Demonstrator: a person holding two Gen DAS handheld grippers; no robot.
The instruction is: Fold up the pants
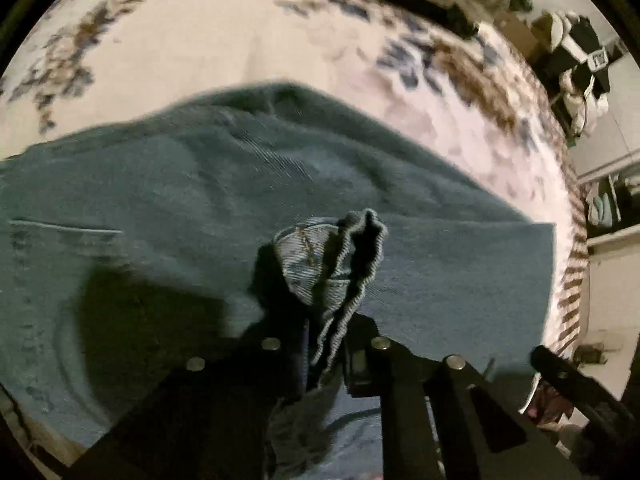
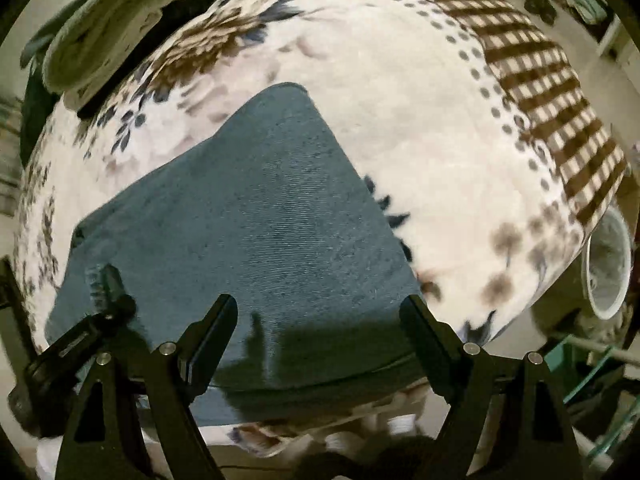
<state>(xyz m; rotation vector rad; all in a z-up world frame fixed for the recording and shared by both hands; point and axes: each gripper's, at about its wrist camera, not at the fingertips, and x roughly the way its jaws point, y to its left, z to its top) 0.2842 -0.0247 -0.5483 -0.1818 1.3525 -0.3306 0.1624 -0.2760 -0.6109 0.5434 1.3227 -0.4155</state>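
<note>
Blue denim pants [image 1: 240, 184] lie spread on a floral bedspread [image 1: 200, 32]. My left gripper [image 1: 332, 320] is shut on a bunched hem of the pants [image 1: 320, 256], held up above the flat denim. In the right wrist view the pants [image 2: 256, 216] lie flat in a folded wedge on the bedspread [image 2: 420, 128]. My right gripper [image 2: 320, 316] is open and empty, its fingers [image 2: 216, 320] spread over the near edge of the denim. The other gripper [image 2: 108, 284] shows at the lower left, at the denim's left edge.
A rolled green-grey blanket [image 2: 108, 28] lies at the far left of the bed. A white bin [image 2: 608, 264] stands beside the bed on the right. Dark furniture with white items [image 1: 576, 52] stands beyond the bed's far edge.
</note>
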